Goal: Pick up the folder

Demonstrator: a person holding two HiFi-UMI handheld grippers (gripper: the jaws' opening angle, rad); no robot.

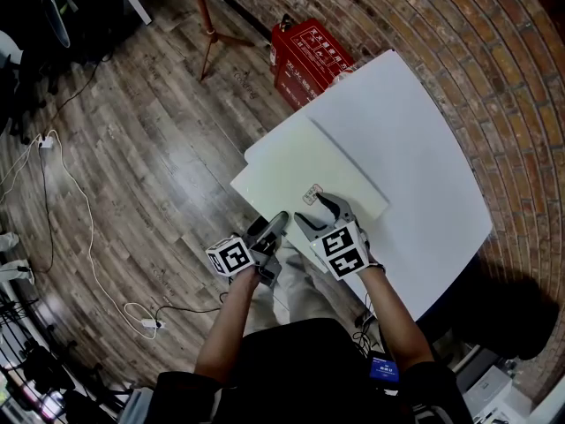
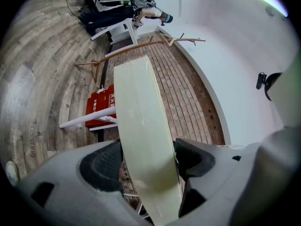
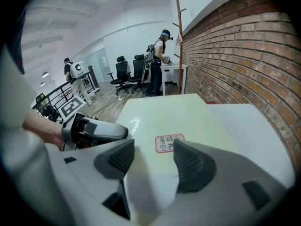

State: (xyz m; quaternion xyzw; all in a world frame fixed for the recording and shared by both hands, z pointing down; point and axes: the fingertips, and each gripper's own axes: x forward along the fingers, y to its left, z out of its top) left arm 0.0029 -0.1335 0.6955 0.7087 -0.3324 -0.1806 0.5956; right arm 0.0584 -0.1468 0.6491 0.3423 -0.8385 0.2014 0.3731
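Note:
A pale cream folder (image 1: 309, 170) lies flat on the white table (image 1: 424, 140), its near-left side overhanging the table edge. A small red-framed label (image 1: 311, 194) sits near its near edge. My left gripper (image 1: 272, 226) is at the overhanging edge. In the left gripper view the folder (image 2: 138, 117) runs edge-on between the wide-open jaws, and the pads do not squeeze it. My right gripper (image 1: 325, 208) points down onto the folder's top just beside the label (image 3: 169, 143). Its jaws (image 3: 153, 157) stand apart over the folder (image 3: 174, 114), with nothing between them.
A red box (image 1: 305, 56) stands on the wooden floor by the table's far corner, next to a wooden coat stand (image 1: 207, 25). A brick wall (image 1: 503, 78) runs along the right. Cables (image 1: 88, 237) trail over the floor at left. A person (image 3: 157, 62) stands far off among office chairs.

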